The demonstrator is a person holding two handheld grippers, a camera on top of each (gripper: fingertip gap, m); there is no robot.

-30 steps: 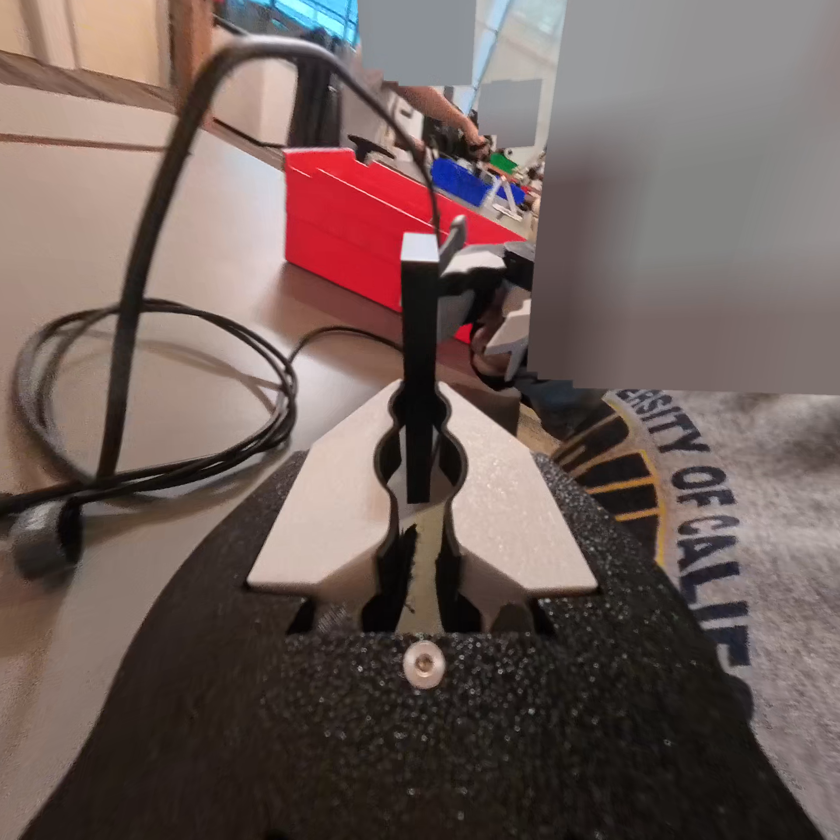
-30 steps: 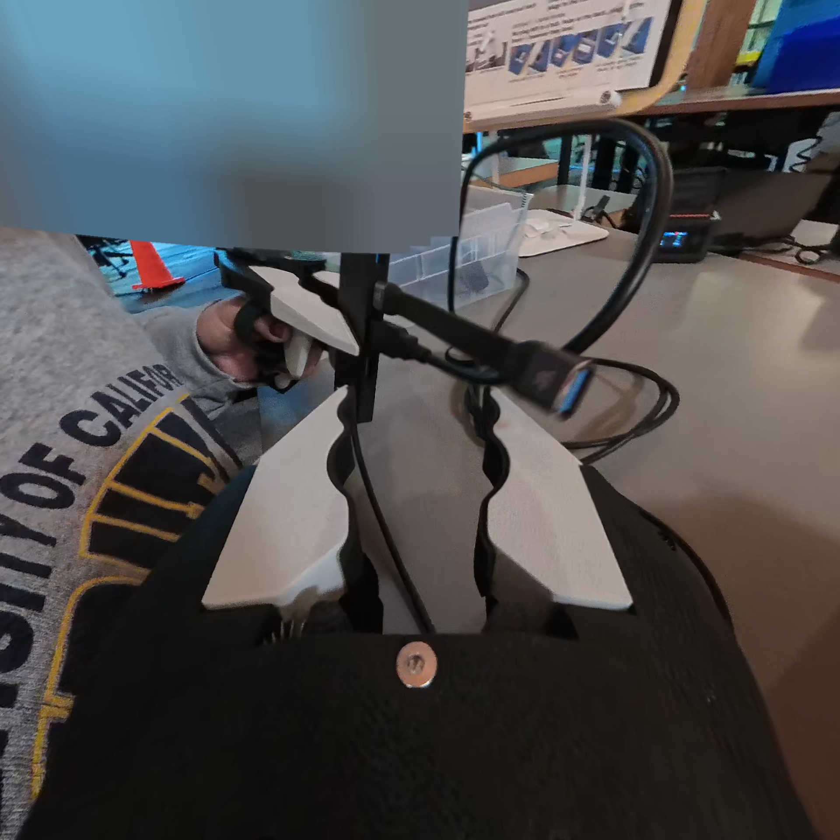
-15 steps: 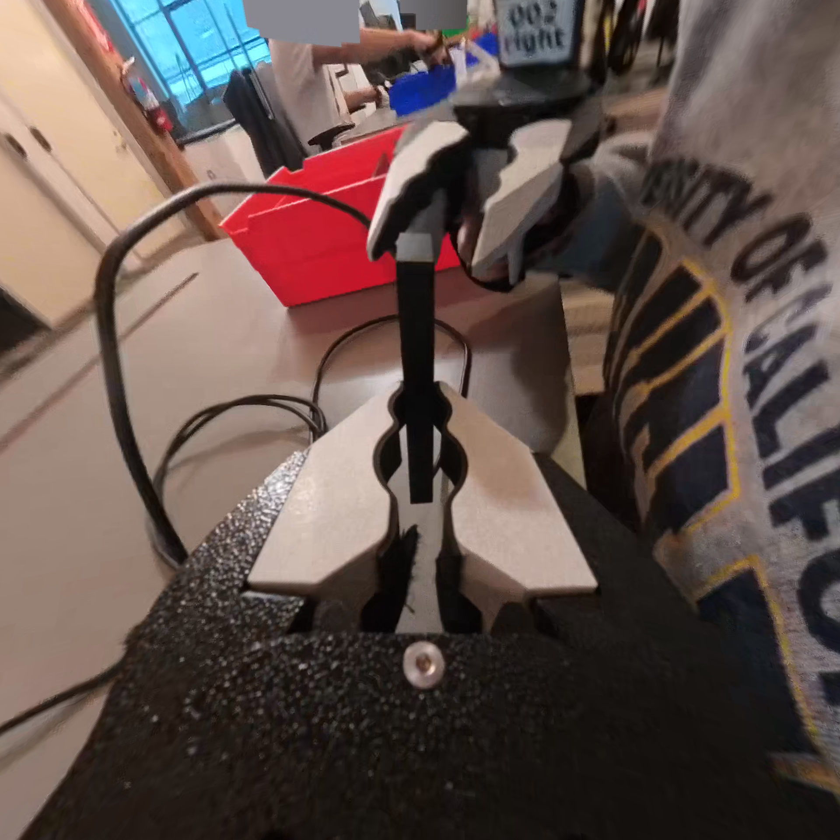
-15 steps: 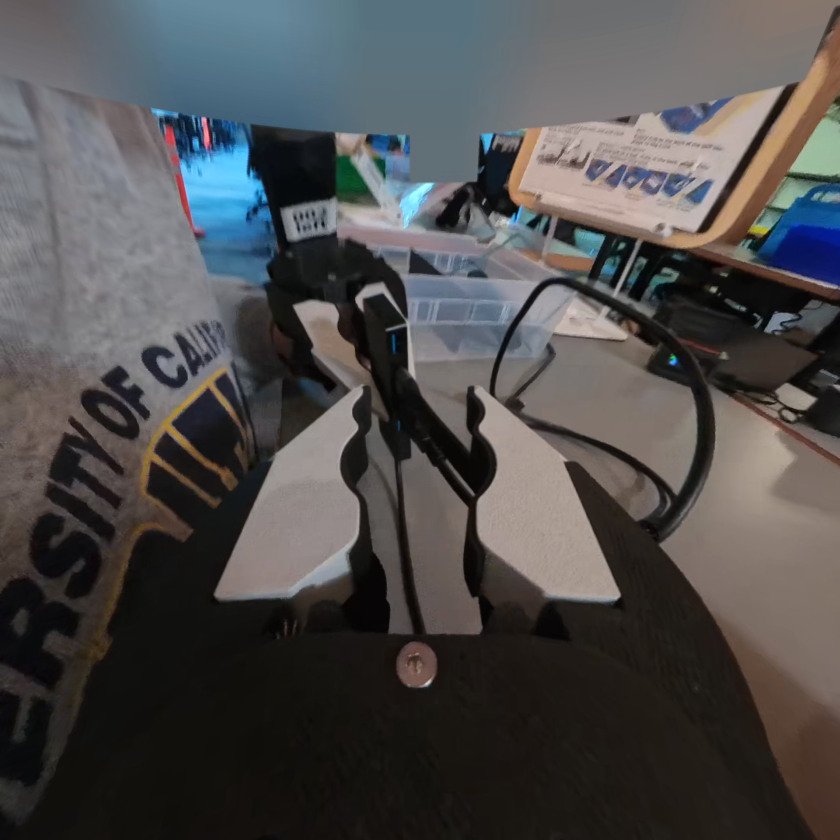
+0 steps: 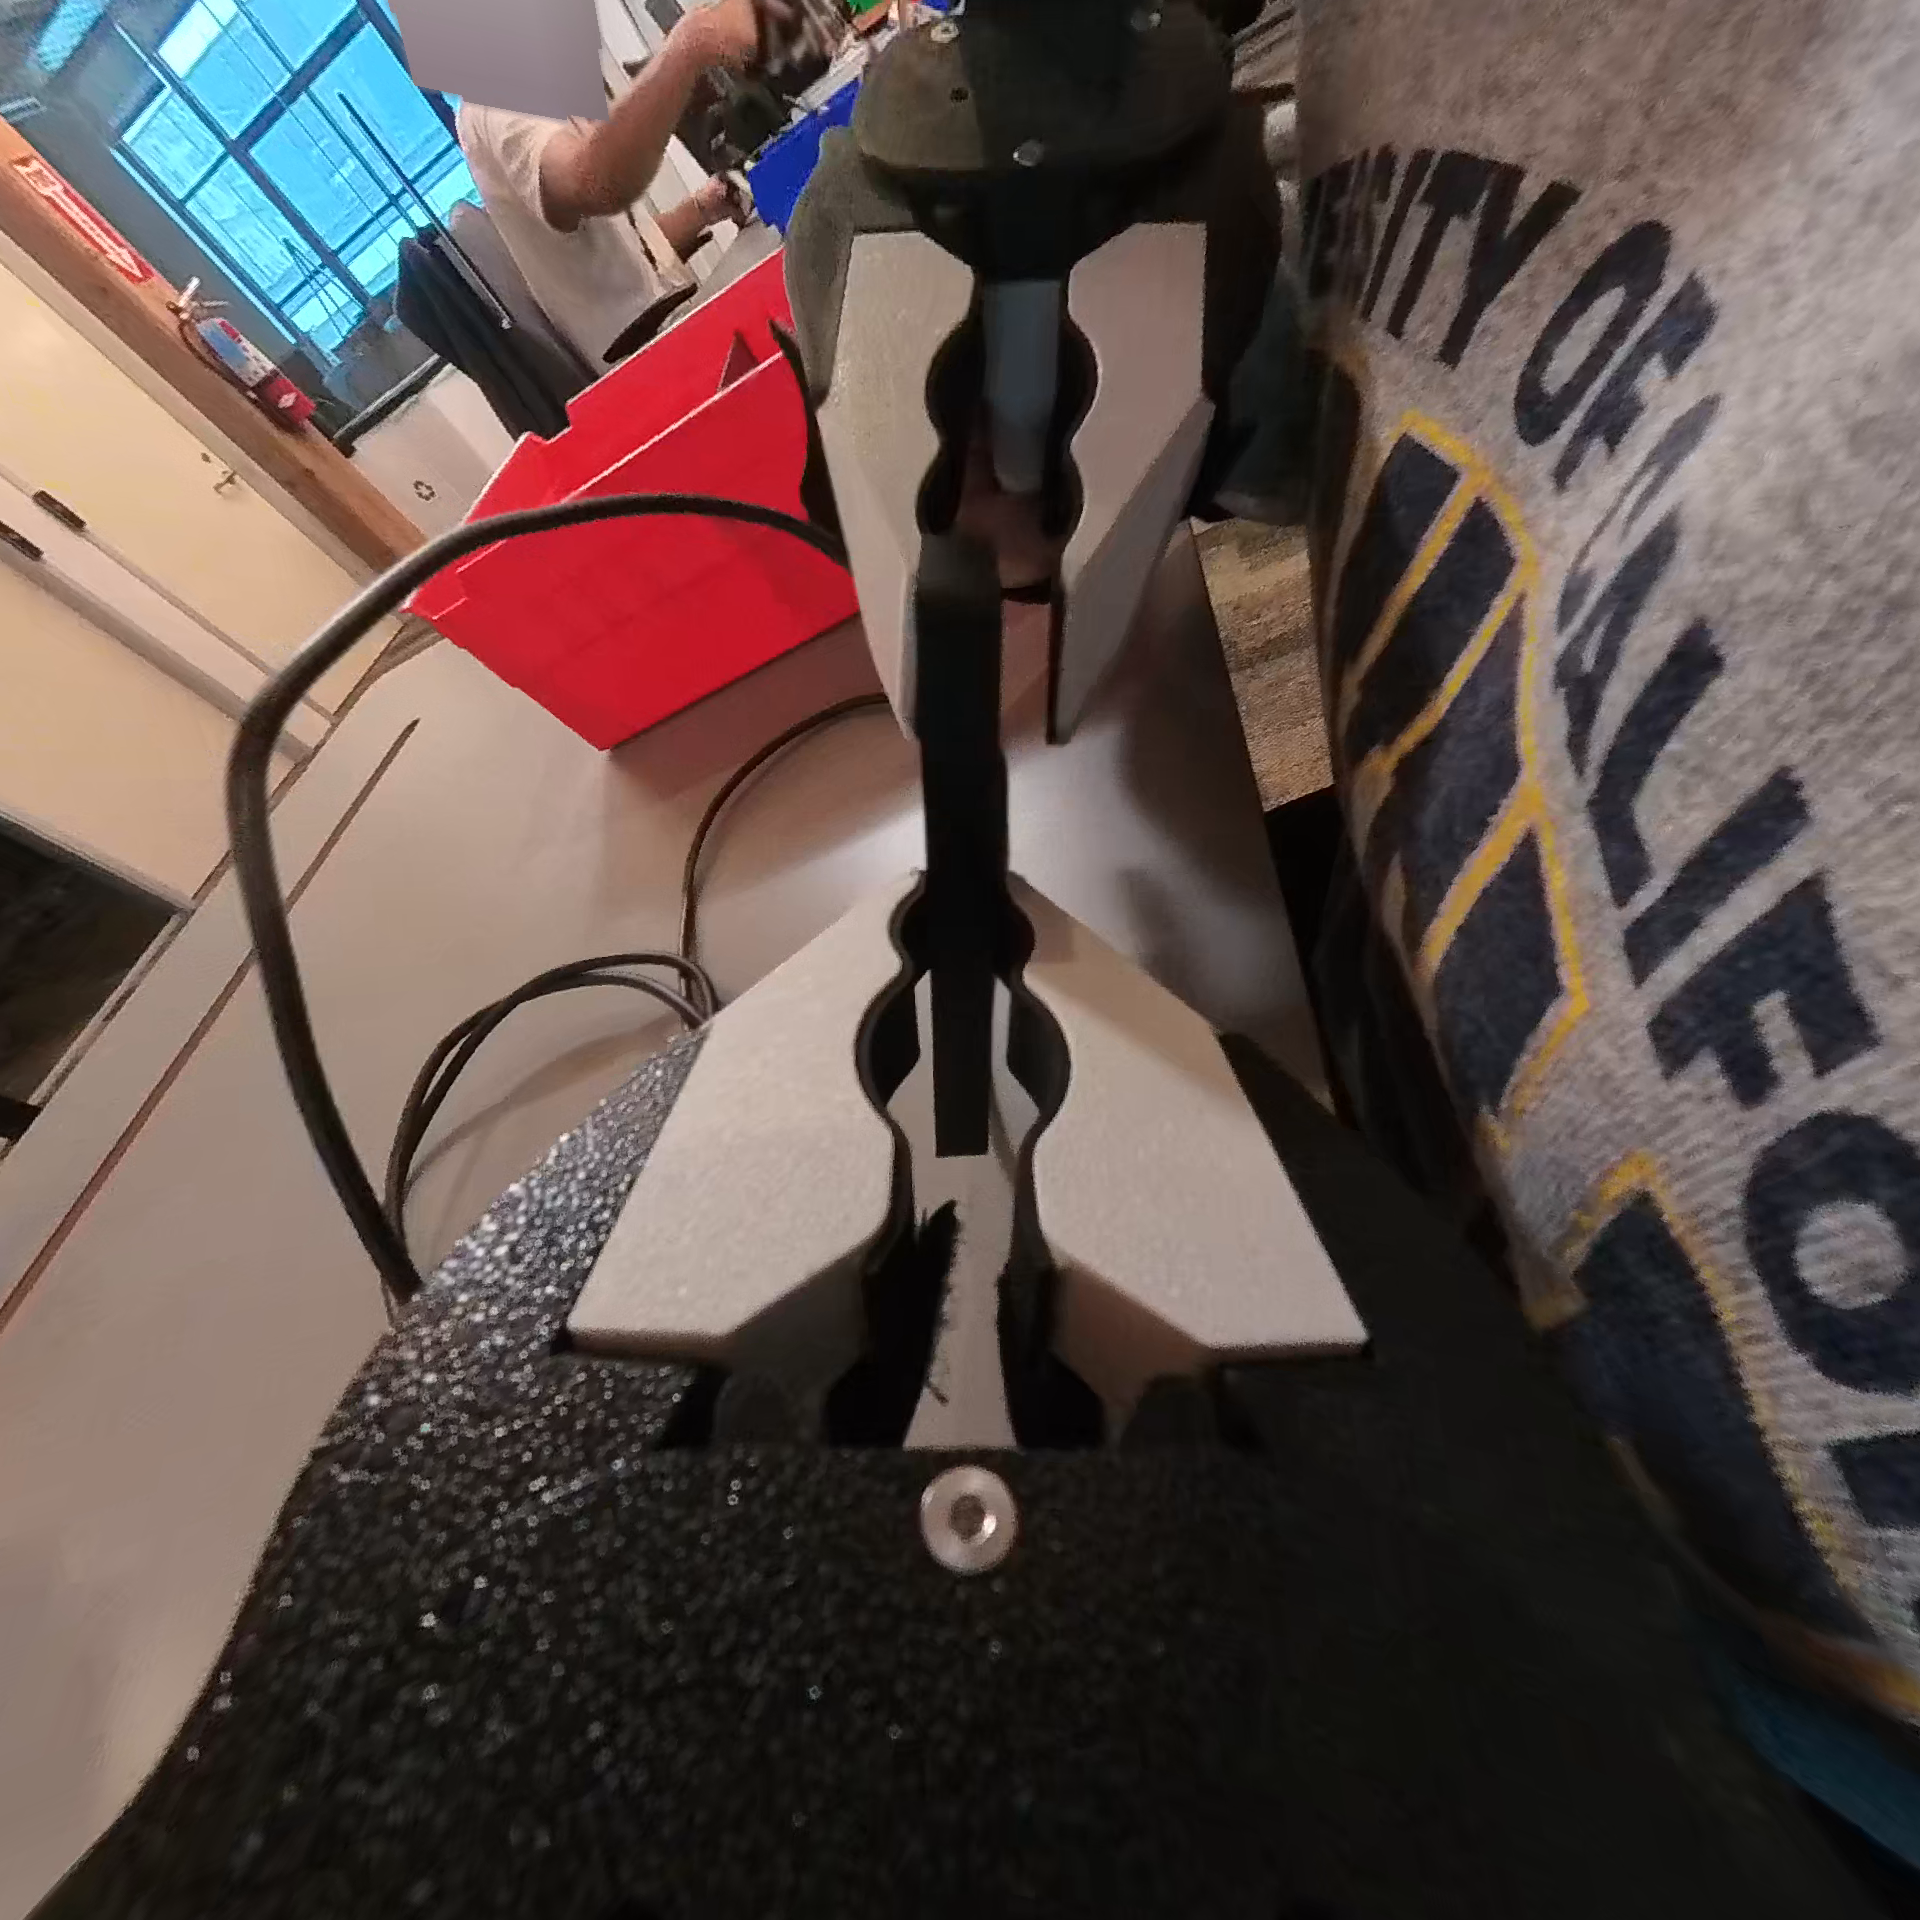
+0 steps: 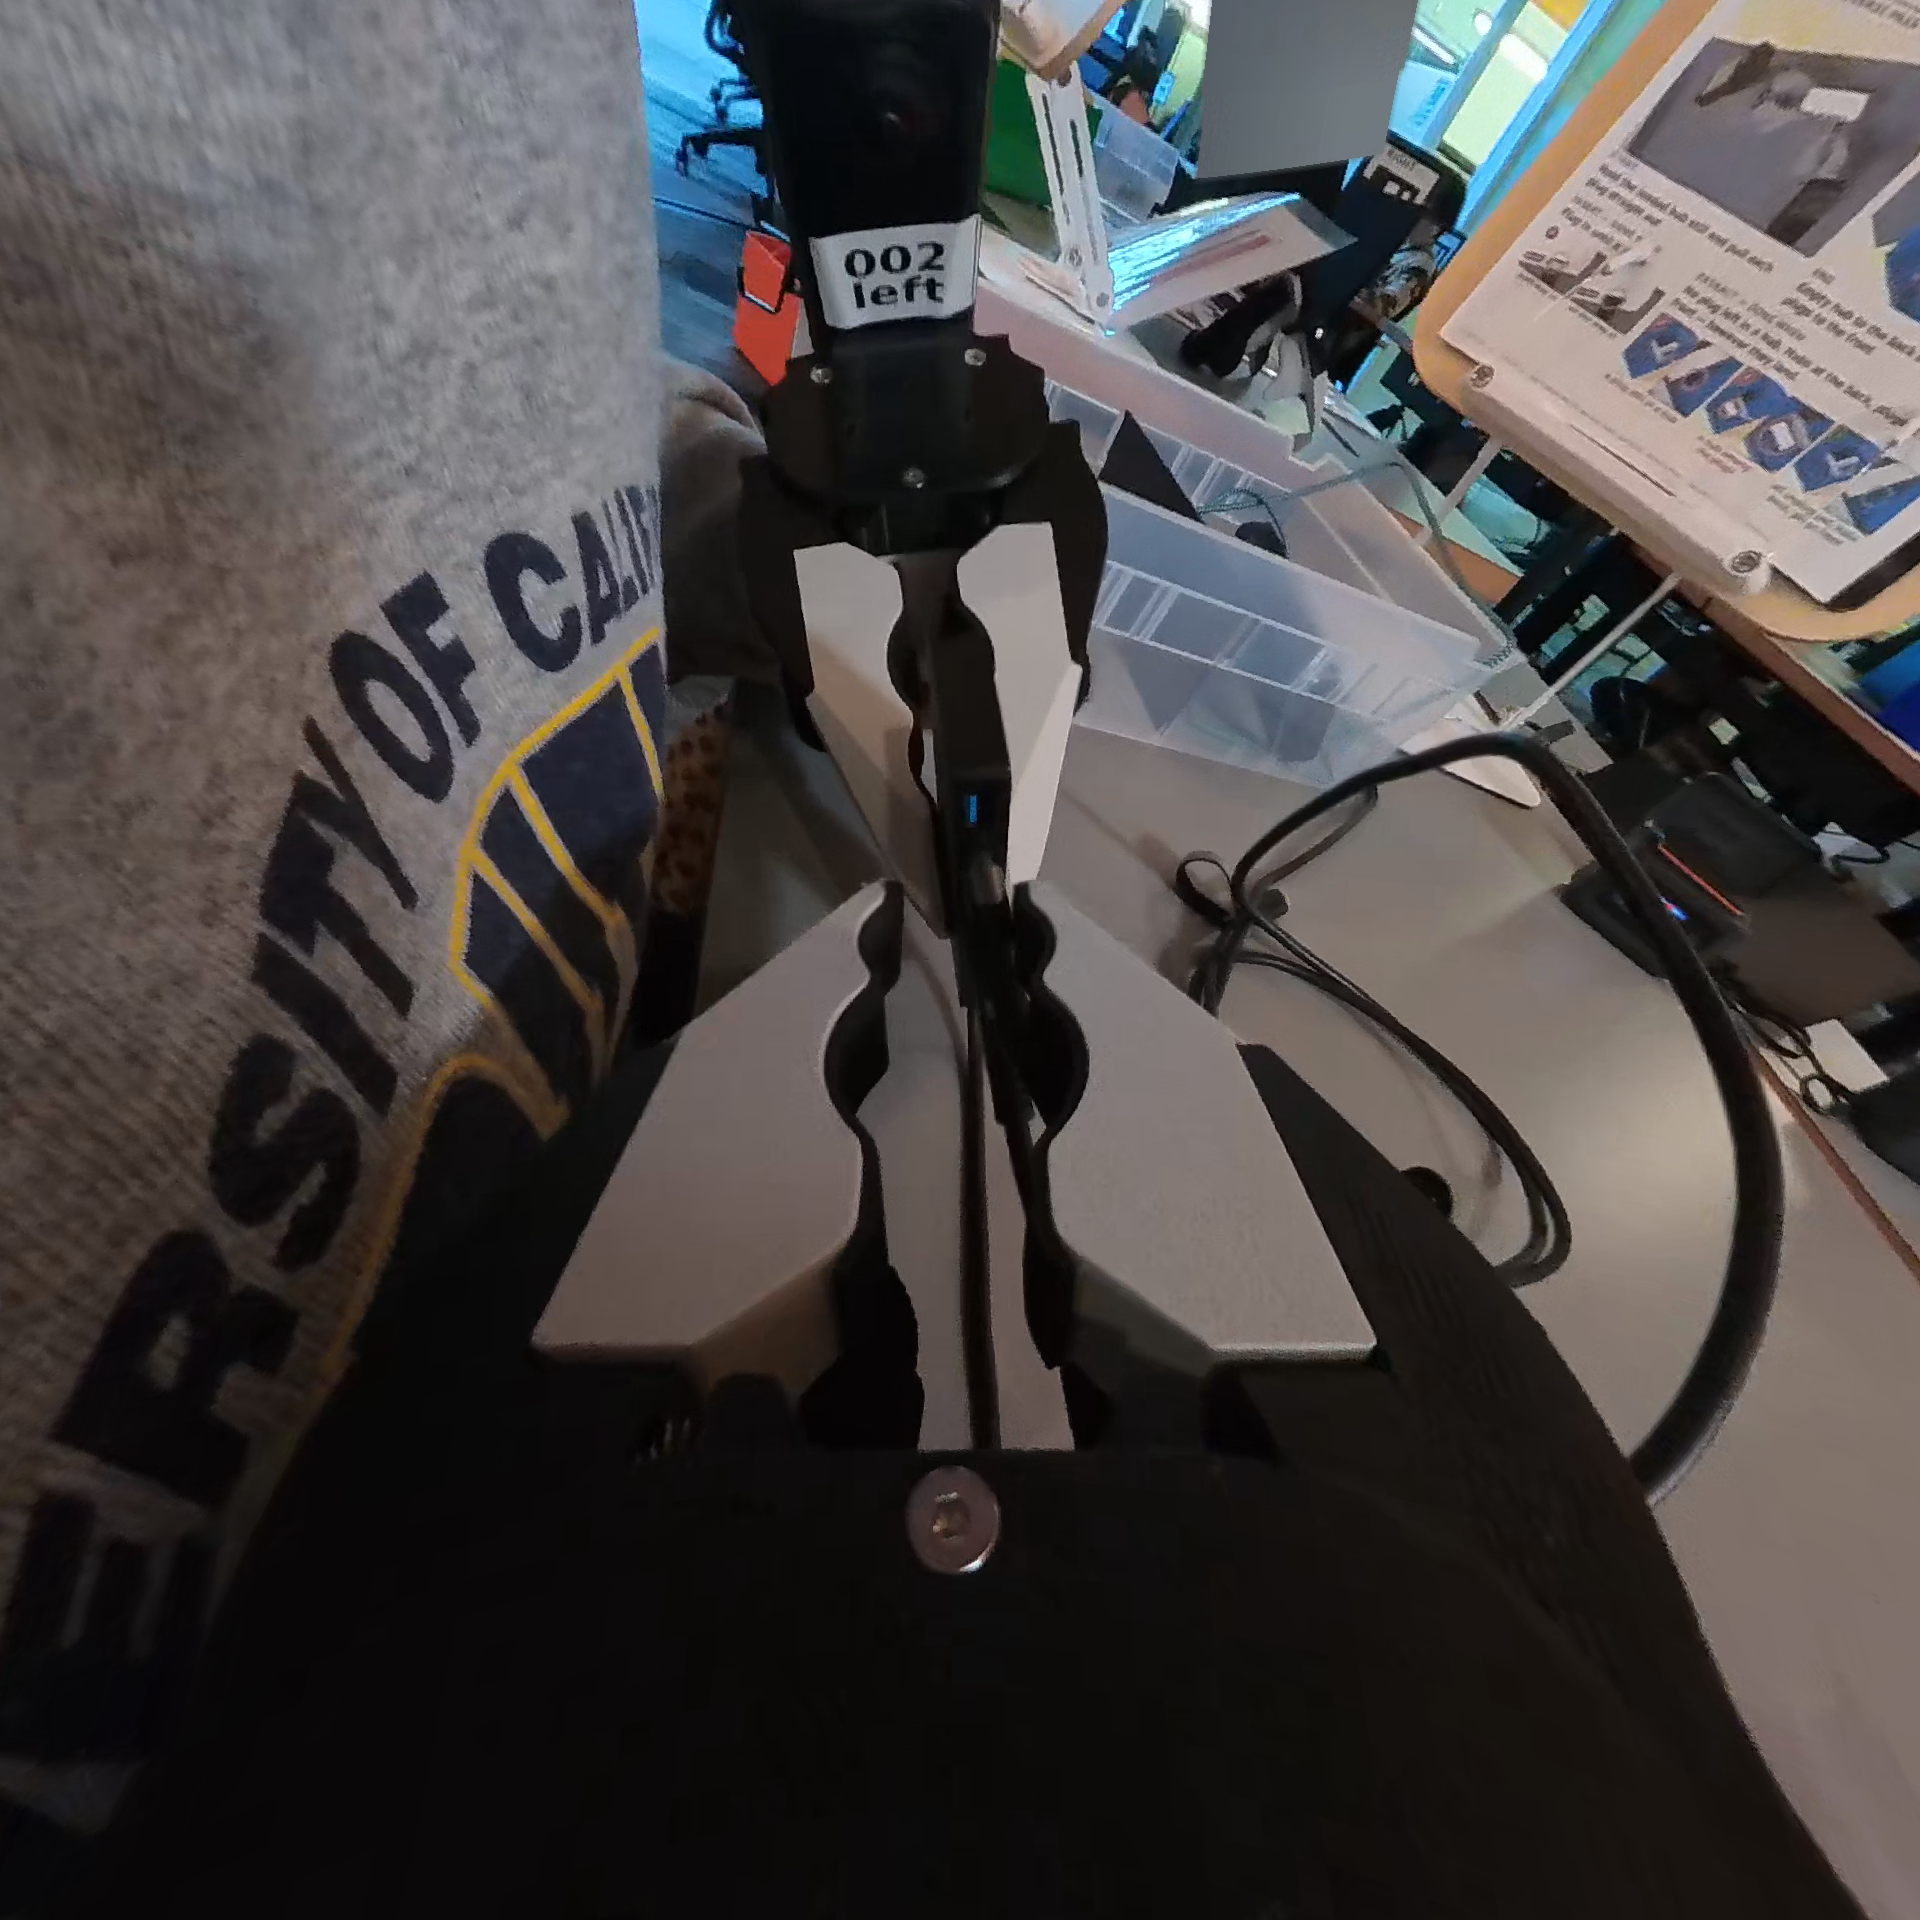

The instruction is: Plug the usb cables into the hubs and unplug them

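Observation:
My left gripper [image 5: 964, 914] is shut on a thin black USB hub [image 5: 961, 790], held edge-on and pointing away from me. My right gripper [image 6: 956, 909] faces it head-on, jaws drawn in around a black USB plug [image 6: 985, 904] that sits in the hub [image 6: 977, 769], just below a blue port. The plug's thin cable [image 6: 977, 1247] runs back between my right fingers. In the left wrist view the right gripper [image 5: 982, 727] sits at the hub's far end. In the right wrist view the left gripper [image 6: 966, 862] shows opposite. A thick black cable [image 5: 260, 831] loops up from the table.
A person's grey sweatshirt [image 5: 1610, 727] is close beside both grippers. A red bin [image 5: 644, 603] stands behind on the tan table [image 5: 520, 831]. A clear plastic bin [image 6: 1278, 665], cable coils [image 6: 1455, 1091], a black device [image 6: 1704, 862] and an instruction board [image 6: 1714, 312] are to the right. My two grippers' fingertips are within a few centimetres of each other.
The two grippers have swung round to face each other in line. My right gripper's jaws went from wide open to drawn in on the plug. The left kept hold of the hub.

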